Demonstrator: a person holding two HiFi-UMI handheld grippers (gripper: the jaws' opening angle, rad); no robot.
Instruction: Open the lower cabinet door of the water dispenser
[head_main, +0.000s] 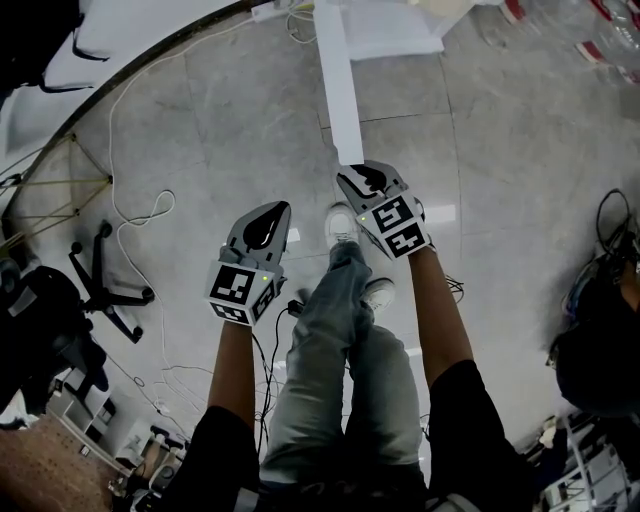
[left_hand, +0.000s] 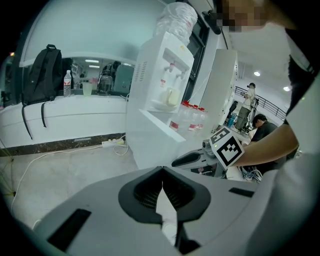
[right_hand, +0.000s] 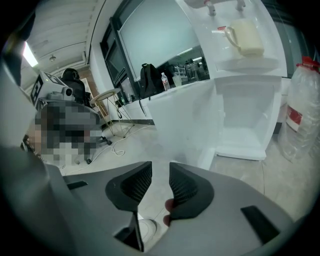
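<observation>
The white water dispenser (right_hand: 250, 30) stands with its lower compartment (right_hand: 245, 117) uncovered. Its cabinet door (right_hand: 185, 125) is swung out to the left; from the head view I see it edge-on as a white strip (head_main: 335, 80). My right gripper (head_main: 360, 172) (right_hand: 160, 172) is open with nothing between its jaws, its tips close to the door's free end. My left gripper (head_main: 272, 210) (left_hand: 162, 172) hangs shut and empty to the left, away from the door. In the left gripper view the dispenser (left_hand: 160, 85) rises ahead, with the right gripper (left_hand: 187, 160) low beside it.
A cream mug (right_hand: 245, 40) sits on the drip tray. Large water bottles (right_hand: 300, 115) stand right of the dispenser. Cables (head_main: 140, 215) and a chair base (head_main: 100, 280) lie on the floor at left. My feet (head_main: 345, 225) are just below the grippers.
</observation>
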